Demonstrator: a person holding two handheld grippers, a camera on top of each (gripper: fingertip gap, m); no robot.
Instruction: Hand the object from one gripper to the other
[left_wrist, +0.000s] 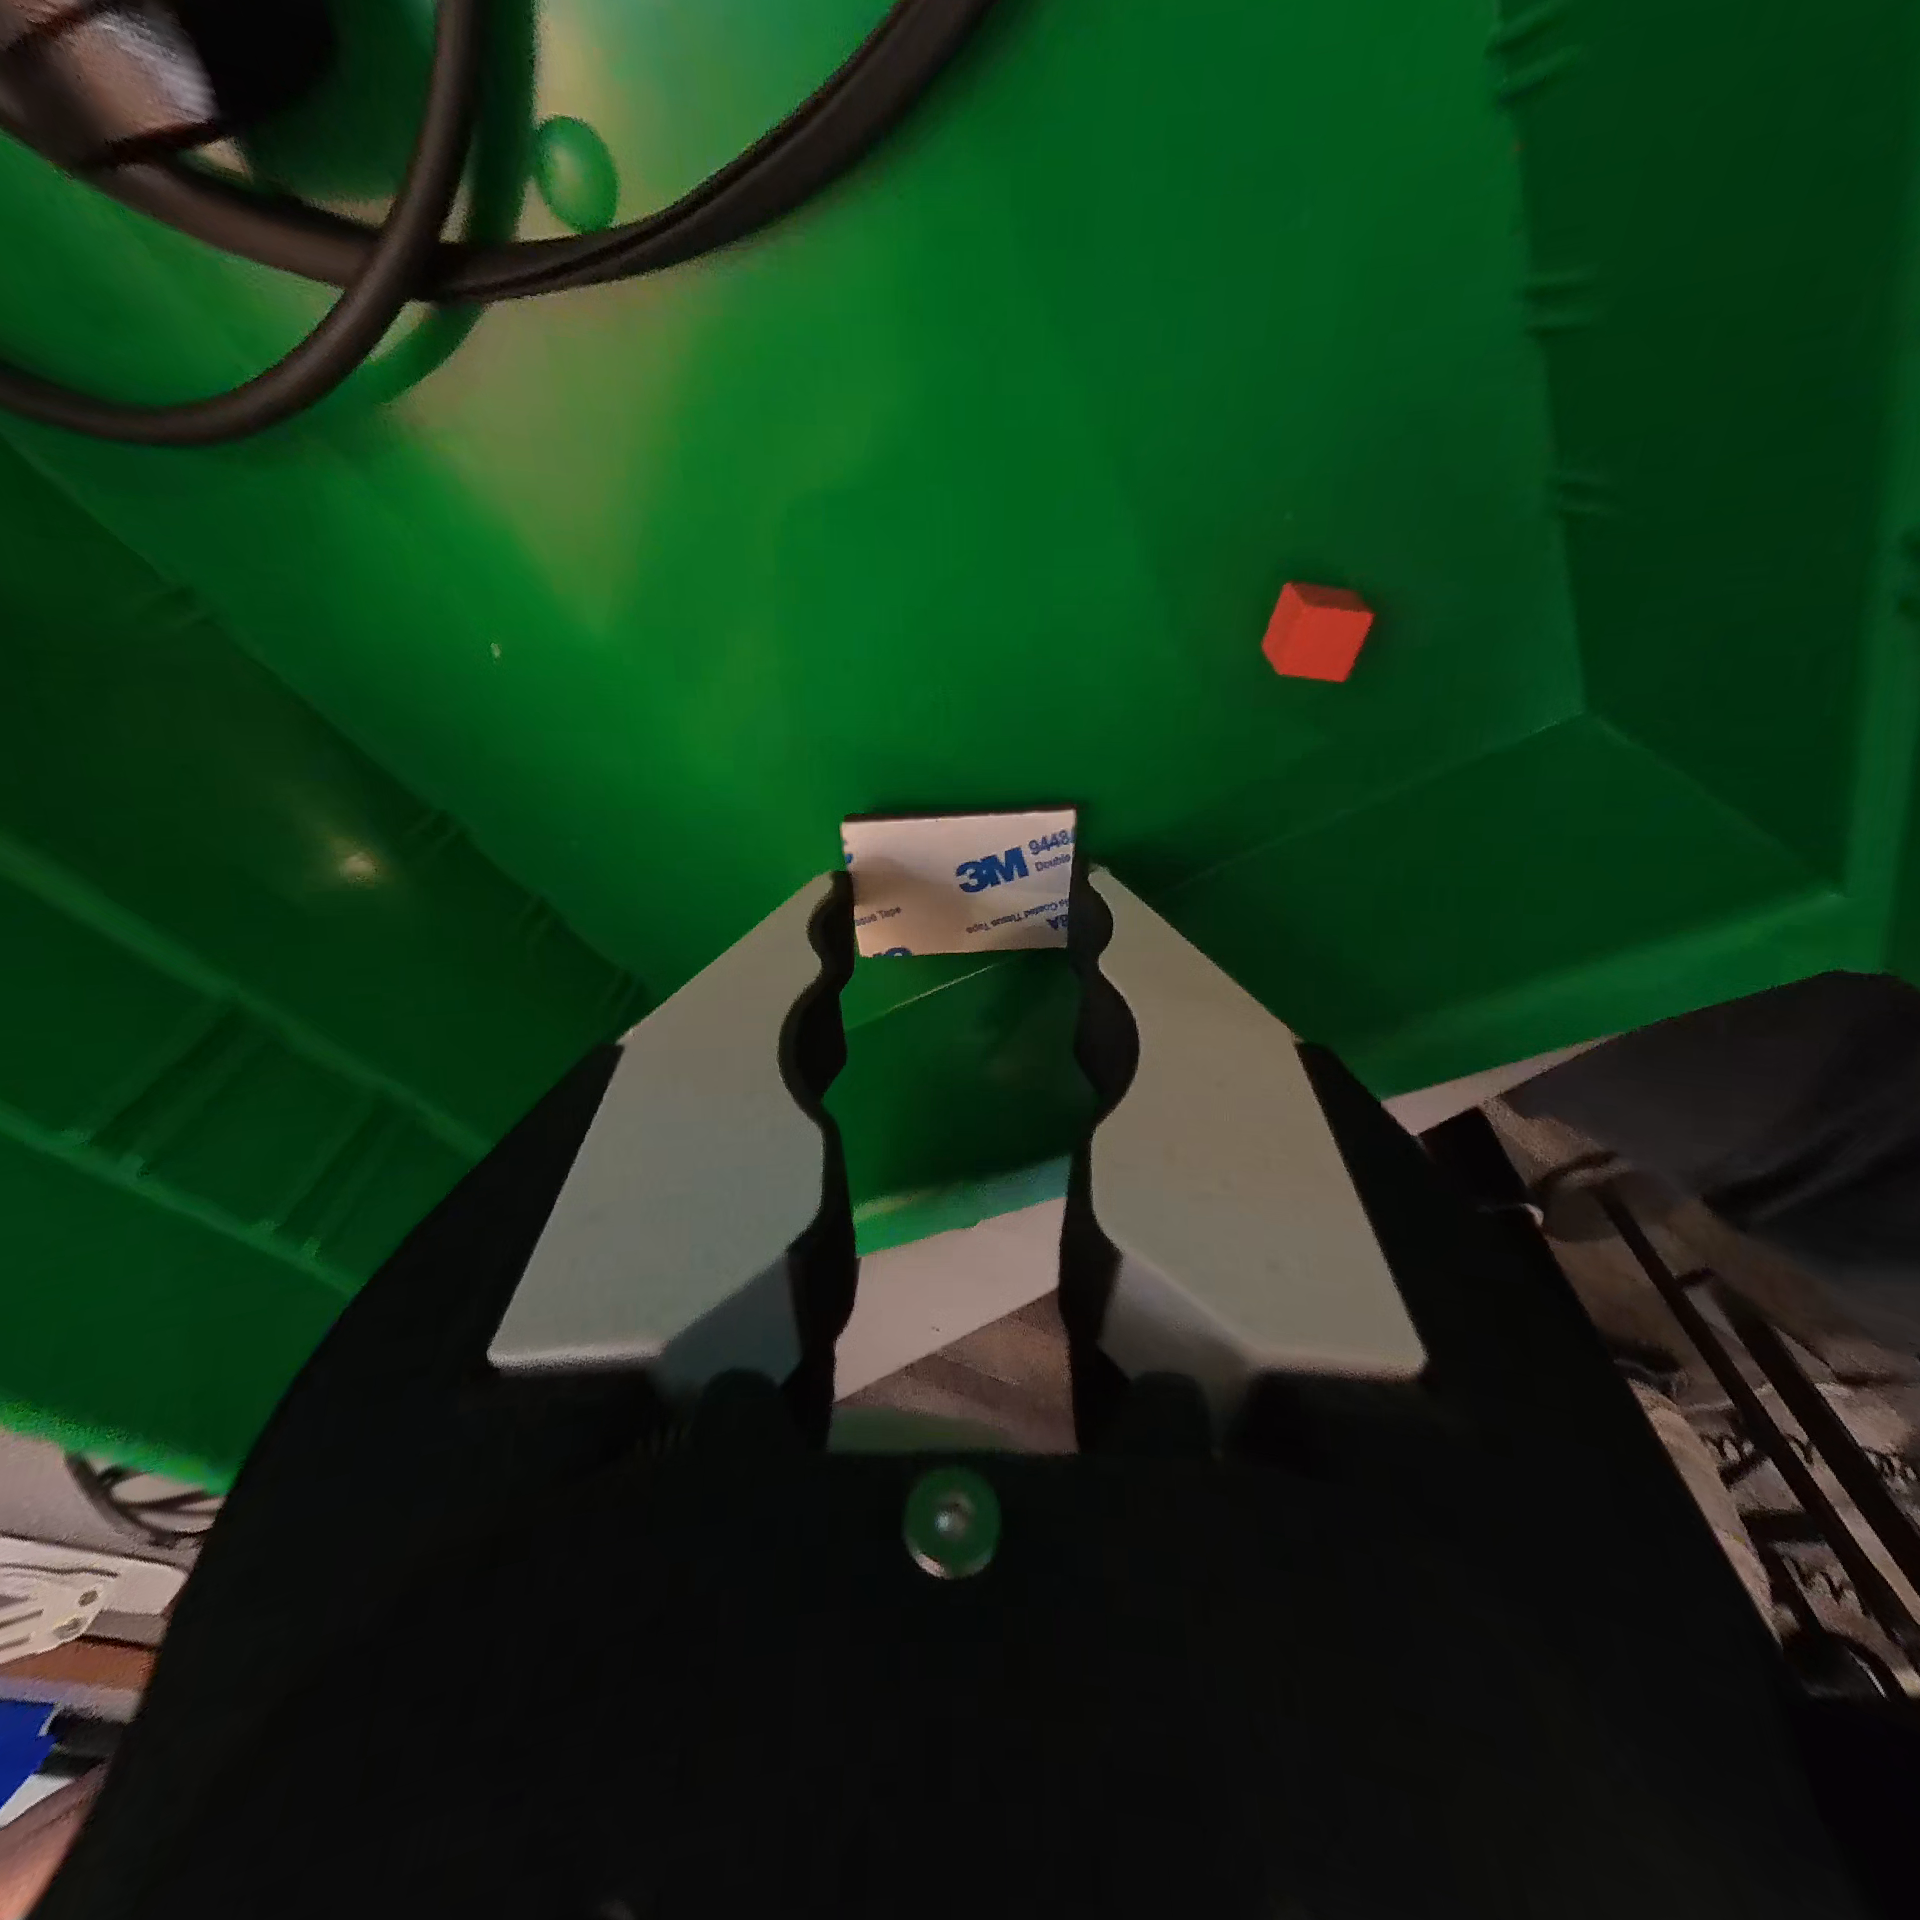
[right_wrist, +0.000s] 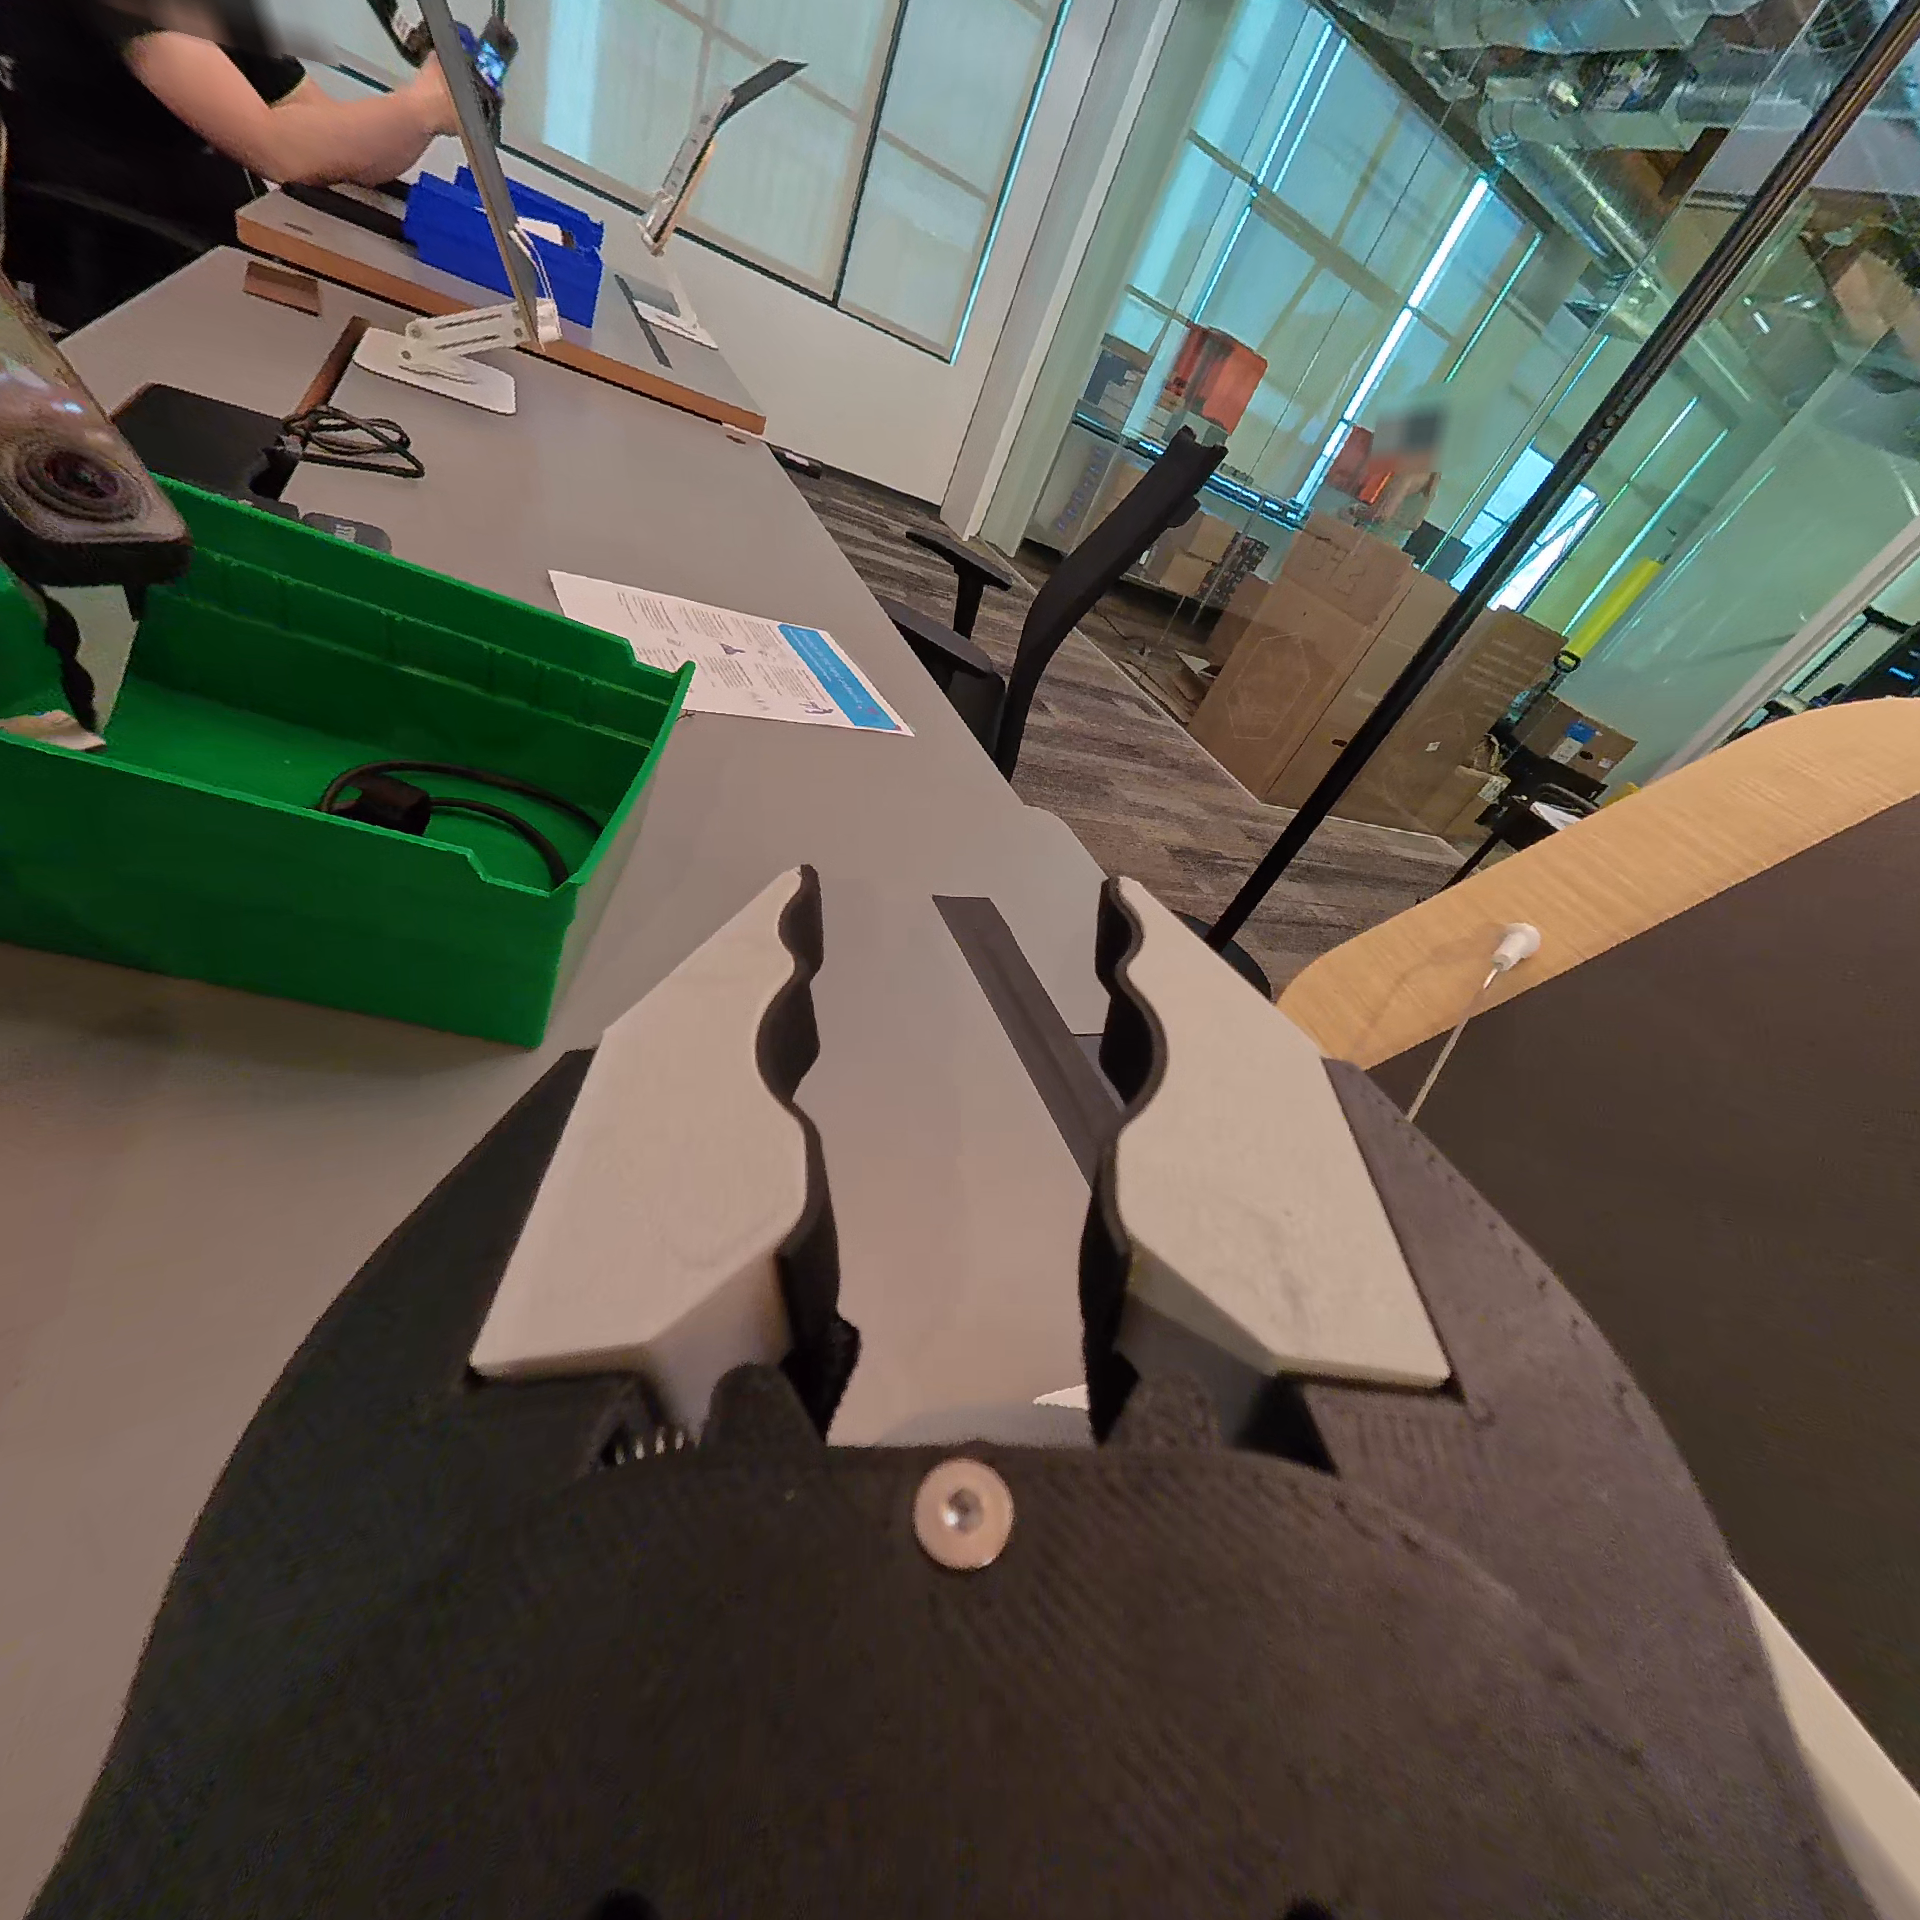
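A glass-walled office with stacked cardboard boxes and a black chair (right_wrist: 1070, 582) framed the scene, as a person (right_wrist: 156, 114) worked at the far end of a long grey tabletop (right_wrist: 623, 499). On that tabletop, a green bin (right_wrist: 312, 914) stood beside a printed sheet of paper (right_wrist: 727, 655); a coiled black cable (right_wrist: 447, 810) lay on the bin's floor, and a small red cube (left_wrist: 1317, 632) sat apart from it near one wall.

The left tool (left_wrist: 961, 904) reached down into the bin, its fingers closed on a small white adhesive pad (left_wrist: 961, 883) pinched at the very tips, where most of the pad stood proud of the grip, likely so the other tool could take the exposed edge. The pad appeared just clear of, or barely off, the bin floor; which could not be told.

The right tool (right_wrist: 961, 935) hovered over the tabletop edge, well apart from the bin, its fingers spread wide and holding nothing, seemingly readied to receive. The handover had not yet begun.
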